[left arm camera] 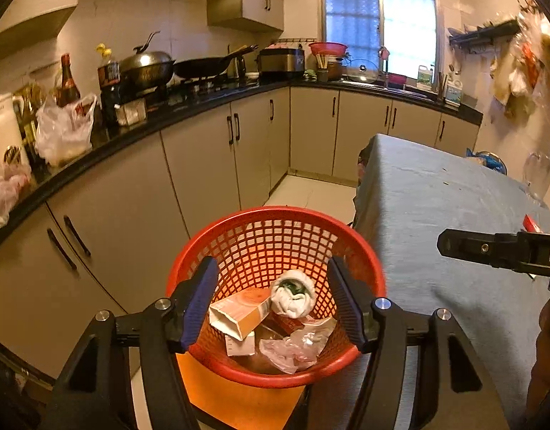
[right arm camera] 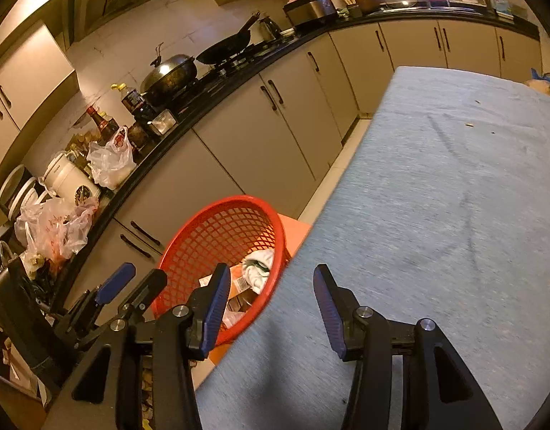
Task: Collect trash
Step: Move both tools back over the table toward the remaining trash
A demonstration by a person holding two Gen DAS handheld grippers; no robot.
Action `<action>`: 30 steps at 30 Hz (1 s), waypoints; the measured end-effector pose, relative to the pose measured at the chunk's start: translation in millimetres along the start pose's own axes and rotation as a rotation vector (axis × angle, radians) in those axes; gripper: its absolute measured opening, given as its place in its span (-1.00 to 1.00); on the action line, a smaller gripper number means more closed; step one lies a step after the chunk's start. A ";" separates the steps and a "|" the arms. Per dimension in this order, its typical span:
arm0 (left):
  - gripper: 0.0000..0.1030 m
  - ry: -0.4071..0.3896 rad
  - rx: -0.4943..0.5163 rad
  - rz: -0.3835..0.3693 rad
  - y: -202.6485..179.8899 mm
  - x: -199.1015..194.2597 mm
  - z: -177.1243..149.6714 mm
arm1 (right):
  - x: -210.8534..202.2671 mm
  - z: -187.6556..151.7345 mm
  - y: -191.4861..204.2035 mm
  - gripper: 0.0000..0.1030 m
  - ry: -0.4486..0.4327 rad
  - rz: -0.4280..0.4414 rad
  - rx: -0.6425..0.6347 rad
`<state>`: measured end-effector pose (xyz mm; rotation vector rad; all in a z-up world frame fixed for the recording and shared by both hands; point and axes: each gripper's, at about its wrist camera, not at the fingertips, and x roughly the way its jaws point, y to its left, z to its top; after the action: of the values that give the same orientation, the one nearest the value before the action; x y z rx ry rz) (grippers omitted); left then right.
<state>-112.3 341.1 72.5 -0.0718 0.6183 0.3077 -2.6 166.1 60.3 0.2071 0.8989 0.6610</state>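
— Kitchen, L-shaped run of beige cabinets under a black countertop, window at the far end. Two woks on the stove, bottles and plastic bags crowding the near end of the counter.

— And the work surface?

— Table under a grey-blue cloth, mostly bare; a few small crumbs far out on it. Something red at the right edge of the left view, too cut off to name.

— Trash?

— In the red mesh basket, standing on an orange surface just beside the table's edge. Inside: an open orange-and-white carton, a white wad with green in it, crumpled clear plastic, a smaller white box.

— Left gripper?

— Above the basket mouth, blue-padded jaws spread wide, nothing between them, touching nothing.

— Right gripper?

— Over the table's near edge, one finger lined up against the basket, the other finger over the cloth. Jaws wide apart as well, gripping nothing. Also seen side-on in the left view, above the cloth.
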 end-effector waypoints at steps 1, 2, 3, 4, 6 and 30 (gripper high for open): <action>0.21 -0.004 0.009 0.001 -4.9 -2.9 0.8 | -4.5 -1.5 -3.0 0.02 -0.004 -0.003 0.001; 0.22 -0.005 0.015 -0.002 -8.4 -4.6 0.8 | -7.7 -2.6 -4.9 0.02 -0.007 -0.007 0.000; 0.22 -0.007 0.023 -0.005 -13.2 -7.1 1.3 | -11.2 -3.7 -7.2 0.02 -0.011 -0.010 0.000; 0.22 -0.009 0.030 -0.007 -17.2 -9.1 1.6 | -15.7 -5.1 -10.3 0.02 -0.015 -0.011 0.002; 0.24 -0.012 0.043 -0.010 -24.7 -12.4 2.4 | -23.9 -8.3 -17.1 0.02 -0.022 -0.016 0.009; 0.26 0.107 0.332 -0.355 -215.1 -24.9 -30.2 | -227.1 -45.4 -223.4 0.02 -0.266 -0.386 0.331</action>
<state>-82.9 125.1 56.9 0.1209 0.7418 -0.1449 -38.9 -152.7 84.9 0.3959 0.7578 0.1179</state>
